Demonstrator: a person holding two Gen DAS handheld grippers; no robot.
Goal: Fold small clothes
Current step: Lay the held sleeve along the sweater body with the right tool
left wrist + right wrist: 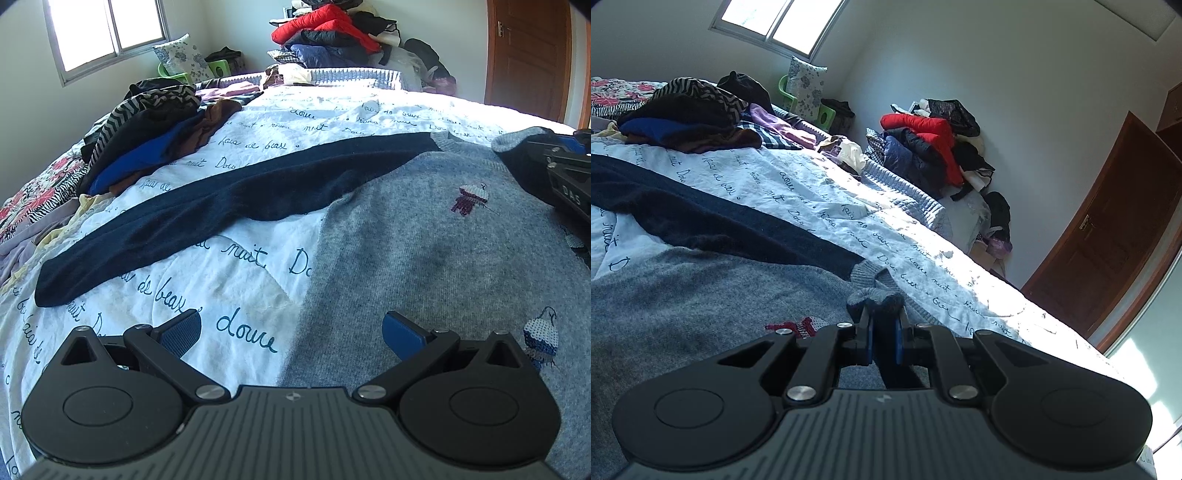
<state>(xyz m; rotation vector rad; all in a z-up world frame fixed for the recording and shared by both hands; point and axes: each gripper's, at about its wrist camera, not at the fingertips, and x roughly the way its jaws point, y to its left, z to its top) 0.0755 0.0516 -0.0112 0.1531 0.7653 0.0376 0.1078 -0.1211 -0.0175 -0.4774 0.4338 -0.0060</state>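
A grey knitted sweater (424, 251) with small embroidered figures lies flat on the bed and also fills the lower left of the right wrist view (683, 295). Its navy left sleeve (221, 206) stretches out over the sheet toward the left. My left gripper (291, 328) hangs open just above the sweater's near left edge, with nothing between its blue pads. My right gripper (882, 325) is shut on a bunched grey cuff with navy cloth (882, 299), lifted slightly off the sweater. From the left wrist view that right gripper (550, 157) shows at the right edge with the navy sleeve draped under it.
The bed wears a white sheet (240, 288) printed with dark script. A heap of unfolded clothes (147, 129) sits at the far left of the bed. Beyond the bed's far end a pile with a red jacket (325, 29) leans on the wall, beside a brown door (1108, 229).
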